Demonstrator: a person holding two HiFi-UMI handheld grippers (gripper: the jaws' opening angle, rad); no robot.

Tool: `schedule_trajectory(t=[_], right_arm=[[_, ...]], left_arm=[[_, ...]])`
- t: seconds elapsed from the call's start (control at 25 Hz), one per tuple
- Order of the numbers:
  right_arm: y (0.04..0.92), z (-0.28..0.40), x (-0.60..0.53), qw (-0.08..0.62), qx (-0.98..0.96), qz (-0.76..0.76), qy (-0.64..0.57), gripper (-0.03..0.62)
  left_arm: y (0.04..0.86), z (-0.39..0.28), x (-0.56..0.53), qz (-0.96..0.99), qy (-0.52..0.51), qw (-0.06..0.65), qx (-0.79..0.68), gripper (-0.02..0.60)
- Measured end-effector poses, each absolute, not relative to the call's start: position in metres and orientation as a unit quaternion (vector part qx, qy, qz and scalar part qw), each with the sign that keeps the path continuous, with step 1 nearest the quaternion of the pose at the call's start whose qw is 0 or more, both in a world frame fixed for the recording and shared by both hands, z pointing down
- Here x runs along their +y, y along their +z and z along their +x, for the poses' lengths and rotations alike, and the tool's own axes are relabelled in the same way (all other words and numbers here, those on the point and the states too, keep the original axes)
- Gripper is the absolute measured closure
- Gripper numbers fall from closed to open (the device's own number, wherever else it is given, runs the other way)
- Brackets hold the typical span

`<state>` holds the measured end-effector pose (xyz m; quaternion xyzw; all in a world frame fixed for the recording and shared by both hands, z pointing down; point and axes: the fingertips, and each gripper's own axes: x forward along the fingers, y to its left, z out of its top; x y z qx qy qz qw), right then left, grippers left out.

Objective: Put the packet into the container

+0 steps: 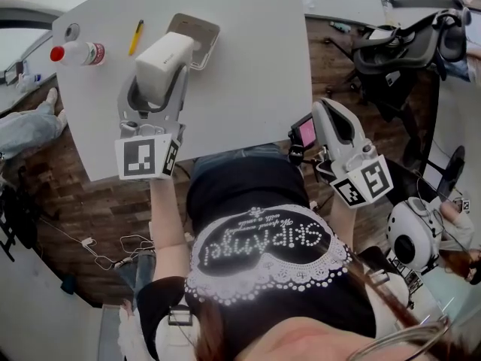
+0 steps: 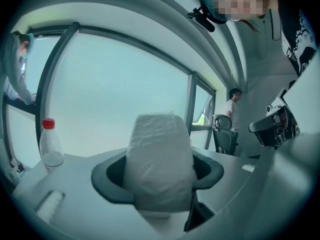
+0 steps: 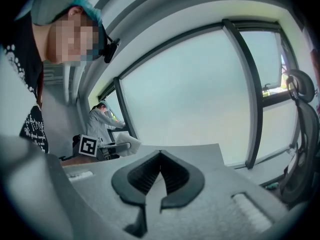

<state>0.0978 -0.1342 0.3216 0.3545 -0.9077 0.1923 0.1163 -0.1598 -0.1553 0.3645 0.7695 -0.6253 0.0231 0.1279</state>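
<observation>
The left gripper (image 2: 158, 178) grips a white packet (image 2: 159, 159) over the table (image 1: 255, 74) just beside the container (image 1: 201, 30), while the right gripper (image 3: 159, 178) is clenched on nothing.

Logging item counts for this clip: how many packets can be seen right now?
1. The white packet is clamped in the left tool, above the table by the container. Another could be hidden beneath the tool.
</observation>
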Motion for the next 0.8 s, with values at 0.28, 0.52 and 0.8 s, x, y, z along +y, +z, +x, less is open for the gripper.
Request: schedule_trajectory(t=[0.28,0.52,0.8], right_arm=[[0.324,0.094,-0.138,0.115,-0.907,0.354,0.196,0.599],[0.327,0.095,-0.142,0.117,-0.904,0.358,0.200,0.599],[0.328,0.090,-0.144,0.119,-0.905,0.354,0.204,0.599]], left_arm=[[0.403,-0.162,-0.186,0.778,0.054,0.119,-0.614,0.296],[0.424,-0.154,-0.210,0.788,0.079,0.128,-0.597,0.296],[0.455,-0.146,-0.217,0.801,0.119,0.123,-0.573,0.296]])
